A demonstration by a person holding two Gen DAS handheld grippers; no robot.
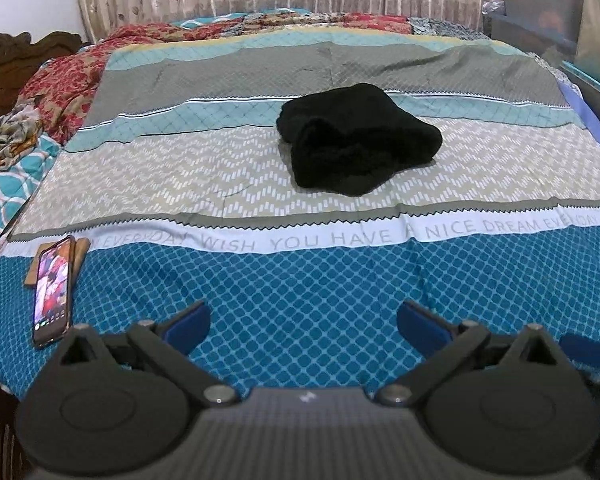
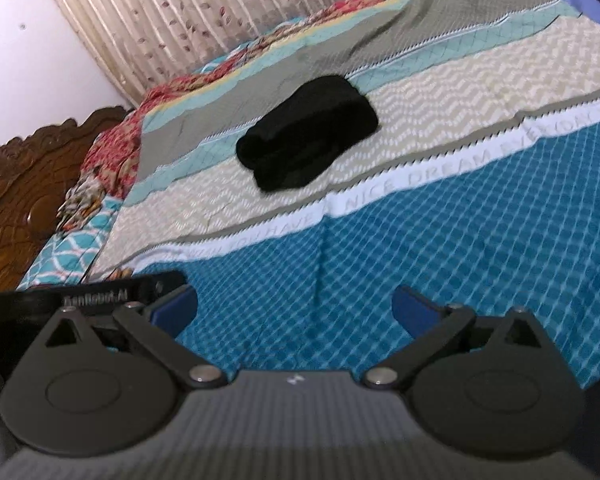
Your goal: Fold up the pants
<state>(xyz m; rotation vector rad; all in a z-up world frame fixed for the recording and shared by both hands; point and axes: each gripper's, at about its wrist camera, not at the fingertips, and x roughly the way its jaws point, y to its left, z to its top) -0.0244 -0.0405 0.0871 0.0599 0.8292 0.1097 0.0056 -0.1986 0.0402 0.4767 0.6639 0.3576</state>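
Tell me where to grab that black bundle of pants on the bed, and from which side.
Grip the near lower edge of the black pants, where a loose flap spreads flat onto the bedspread. Come in from the near side, low along the cover, since the far part looks rounded and thickly bunched. Both the left gripper and right gripper are open and well short of it.

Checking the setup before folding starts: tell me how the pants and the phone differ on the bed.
The pants lie bunched in a black heap in the middle of the bed; the phone lies flat near the front left edge. The pants are soft, matte and larger; the phone is slim, rigid and has a lit screen. The pants rest on the beige zigzag band, the phone on the blue diamond band. Both rest on the bedsheet, untouched by either gripper.
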